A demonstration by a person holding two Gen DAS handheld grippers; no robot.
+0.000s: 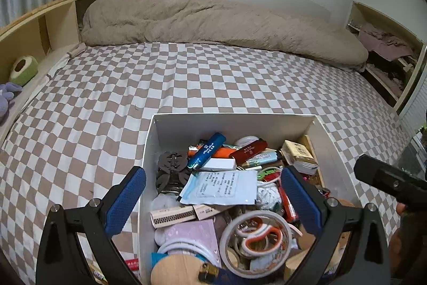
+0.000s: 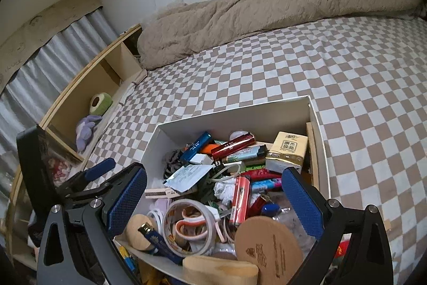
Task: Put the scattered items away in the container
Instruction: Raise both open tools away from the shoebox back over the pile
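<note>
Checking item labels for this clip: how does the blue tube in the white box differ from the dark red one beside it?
The blue tube is bright blue with white script, while the dark red tube is maroon with pale print. The blue tube lies nearer the box's left wall, with the dark red tube to its right. The blue tube rests on an orange item, and the dark red tube lies over a pale printed lighter. Both are slim and lie tilted on the pile.

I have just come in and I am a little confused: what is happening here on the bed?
A person holding two blue-padded grippers is tidying small items into a white rectangular box on the brown-and-white checked bedsheet. The box is already crowded: a roll of white tape, orange-handled scissors, a blue tube. The left gripper and the right gripper both hover open over it, holding nothing.
</note>
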